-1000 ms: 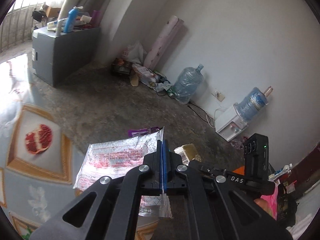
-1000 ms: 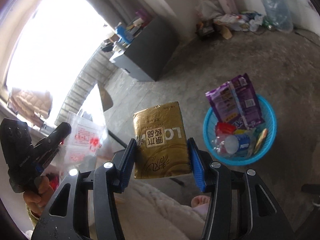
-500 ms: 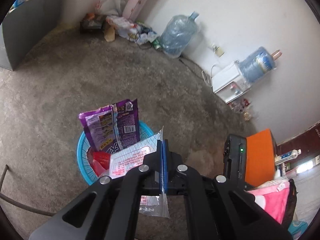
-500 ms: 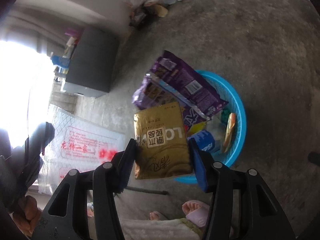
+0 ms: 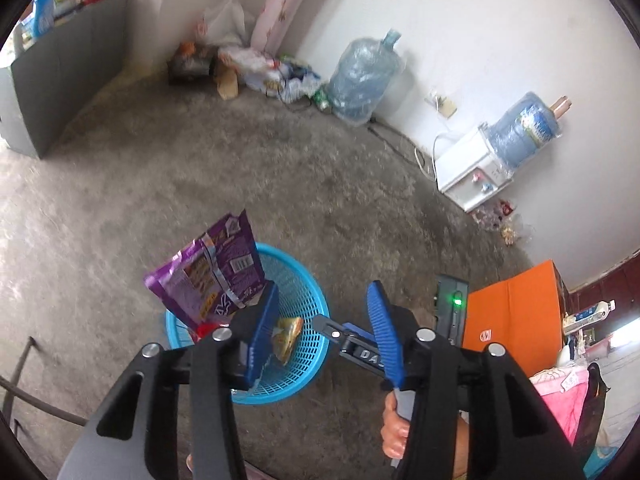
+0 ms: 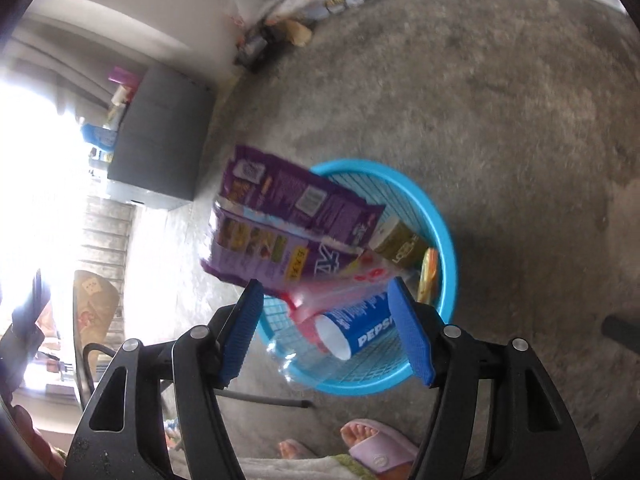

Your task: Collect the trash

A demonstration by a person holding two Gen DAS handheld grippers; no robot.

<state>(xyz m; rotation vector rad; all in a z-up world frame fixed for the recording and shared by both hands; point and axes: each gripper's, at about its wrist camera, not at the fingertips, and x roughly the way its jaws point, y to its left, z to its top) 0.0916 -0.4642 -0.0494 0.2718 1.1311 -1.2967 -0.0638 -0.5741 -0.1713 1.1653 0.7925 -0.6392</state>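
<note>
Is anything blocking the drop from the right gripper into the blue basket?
Nothing visible does. The right gripper hangs open directly over the blue basket; the purple snack bag only leans over its far rim, and the gold packet already lies inside.

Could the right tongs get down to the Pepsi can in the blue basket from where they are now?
Probably yes. The right tongs stand open and empty right above the Pepsi can, which lies near the basket rim. A clear wrapper drapes partly over it and may get pinched too.
</note>
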